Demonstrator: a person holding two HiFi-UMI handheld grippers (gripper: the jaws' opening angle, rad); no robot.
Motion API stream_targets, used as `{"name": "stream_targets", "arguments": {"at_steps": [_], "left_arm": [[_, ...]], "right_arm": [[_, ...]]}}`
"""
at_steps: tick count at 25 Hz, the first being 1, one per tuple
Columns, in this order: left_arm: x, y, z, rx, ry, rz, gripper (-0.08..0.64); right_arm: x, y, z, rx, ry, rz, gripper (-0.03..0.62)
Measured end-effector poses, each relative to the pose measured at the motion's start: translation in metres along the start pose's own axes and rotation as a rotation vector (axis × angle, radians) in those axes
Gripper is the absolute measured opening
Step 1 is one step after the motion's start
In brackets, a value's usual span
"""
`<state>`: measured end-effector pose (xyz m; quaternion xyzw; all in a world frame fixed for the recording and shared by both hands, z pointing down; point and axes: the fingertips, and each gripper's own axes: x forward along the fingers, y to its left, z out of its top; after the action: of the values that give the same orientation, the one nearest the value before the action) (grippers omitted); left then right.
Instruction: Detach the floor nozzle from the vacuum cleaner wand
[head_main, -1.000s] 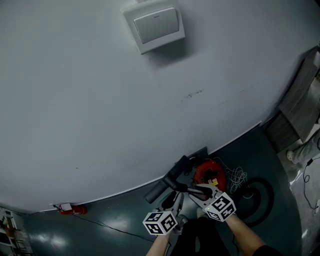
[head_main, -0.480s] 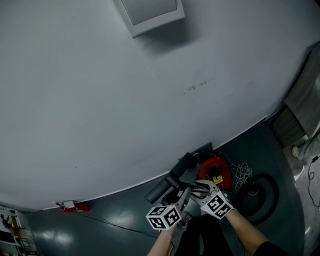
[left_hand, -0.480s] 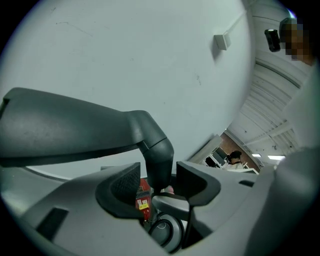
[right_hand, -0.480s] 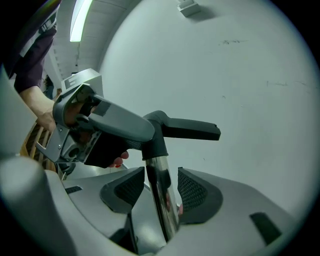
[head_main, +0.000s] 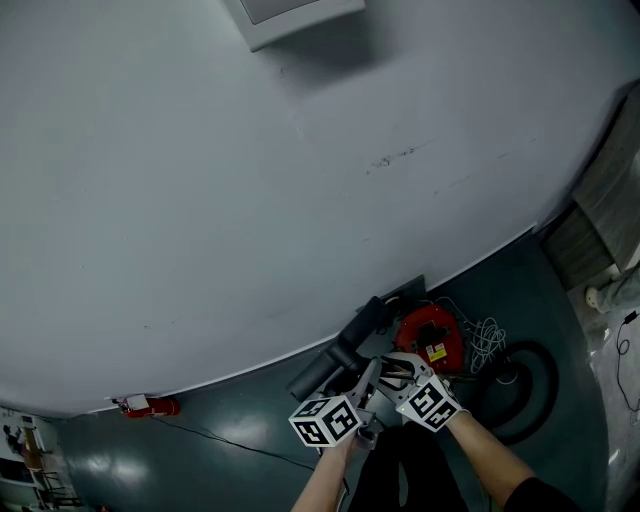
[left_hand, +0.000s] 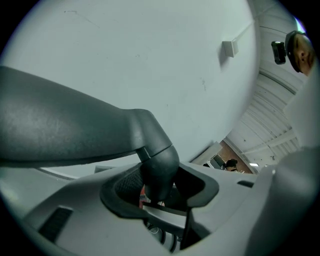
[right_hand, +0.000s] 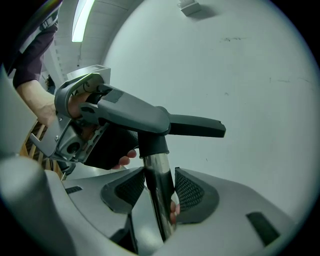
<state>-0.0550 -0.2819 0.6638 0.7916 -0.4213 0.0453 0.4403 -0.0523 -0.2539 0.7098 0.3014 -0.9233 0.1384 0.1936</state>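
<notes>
The dark grey floor nozzle (head_main: 338, 362) is held up off the floor, its neck on the chrome wand (right_hand: 161, 200). My left gripper (head_main: 362, 392) has the nozzle's elbow (left_hand: 159, 167) between its pads (left_hand: 129, 184); its jaws are closing, with a gap still showing on each side. My right gripper (head_main: 388, 372) straddles the chrome wand just below the nozzle's collar (right_hand: 152, 145), jaws wide, pads (right_hand: 192, 192) beside the tube and not pressing it. The right gripper view also shows the left gripper (right_hand: 67, 127) in a hand beside the nozzle body (right_hand: 135, 112).
On the dark floor by the wall sit the red vacuum body (head_main: 432, 338), a coiled black hose (head_main: 522, 392) and a white cord (head_main: 486, 348). A small red object (head_main: 150, 406) lies far left. A white box (head_main: 295, 12) hangs on the grey wall.
Both grippers have sunk a little and rolled, their marker cubes now closer together. The nozzle and wand stay between them, in about the same place.
</notes>
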Motion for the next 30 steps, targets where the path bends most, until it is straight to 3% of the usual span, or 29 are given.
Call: {"name": "stream_targets", "arguments": {"at_steps": [9, 14, 19, 21, 27, 28, 30], "left_arm": [[-0.001, 0.002, 0.0, 0.05, -0.006, 0.015, 0.179], [-0.004, -0.003, -0.001, 0.208, 0.013, 0.039, 0.179], [-0.005, -0.002, 0.0, 0.05, 0.033, -0.049, 0.178], [-0.006, -0.001, 0.0, 0.051, 0.03, -0.055, 0.179], [-0.008, -0.014, 0.002, 0.372, 0.005, -0.011, 0.178], [-0.008, -0.015, 0.001, 0.377, 0.006, -0.018, 0.178], [-0.01, -0.014, 0.003, 0.313, -0.001, -0.044, 0.178]], "right_arm": [[0.002, 0.001, -0.001, -0.037, 0.03, 0.037, 0.178], [0.003, 0.004, -0.003, -0.014, 0.029, 0.065, 0.179], [0.0, 0.007, -0.002, -0.006, 0.025, 0.084, 0.179], [0.001, 0.008, -0.005, -0.008, 0.034, 0.083, 0.179], [0.001, 0.007, 0.0, 0.012, 0.028, 0.086, 0.179], [0.001, 0.007, 0.0, 0.013, 0.027, 0.089, 0.179], [0.0, 0.007, 0.0, 0.014, 0.028, 0.092, 0.179]]}}
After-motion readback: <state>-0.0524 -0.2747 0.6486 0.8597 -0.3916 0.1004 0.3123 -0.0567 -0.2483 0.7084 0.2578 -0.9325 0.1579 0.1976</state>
